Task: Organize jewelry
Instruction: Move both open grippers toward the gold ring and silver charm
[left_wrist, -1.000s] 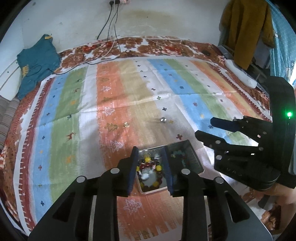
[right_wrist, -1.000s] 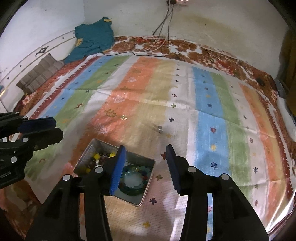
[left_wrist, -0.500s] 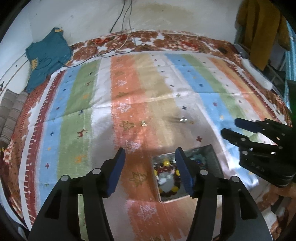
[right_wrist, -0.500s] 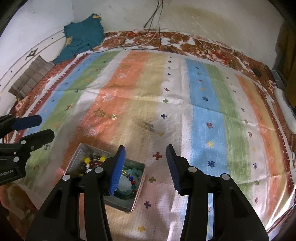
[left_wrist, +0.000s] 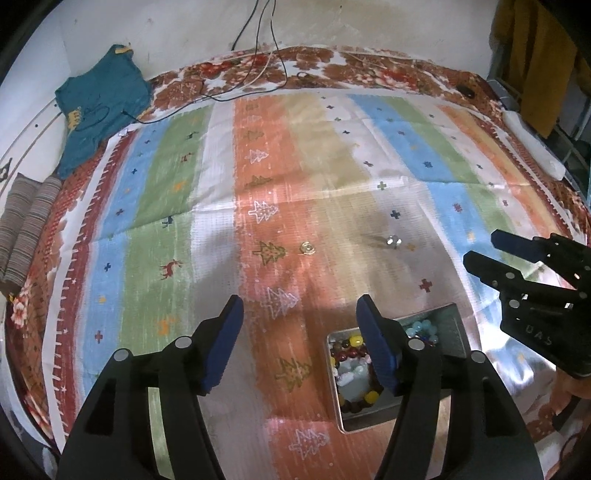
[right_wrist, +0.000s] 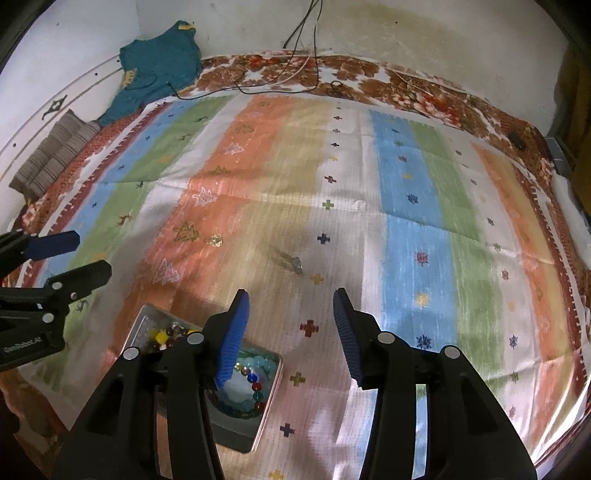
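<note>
Both bead bracelets already lie in the metal tin (left_wrist: 456, 317). Beyond the tin, a gold ring (left_wrist: 307, 248) and silver ring (left_wrist: 393, 241) remain loose, so the left gripper (left_wrist: 299, 343) and right gripper (right_wrist: 291, 332) are both opening, empty, above the tin.

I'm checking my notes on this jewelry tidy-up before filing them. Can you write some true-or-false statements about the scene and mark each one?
1. The metal tin holds two beaded bracelets. True.
2. The gold ring lies inside the tin. False: it lies on the striped cloth.
3. The left gripper grips a bracelet. False: its opening jaws hold nothing.
4. The silver ring lies on the cloth beyond the right gripper. True.
</note>
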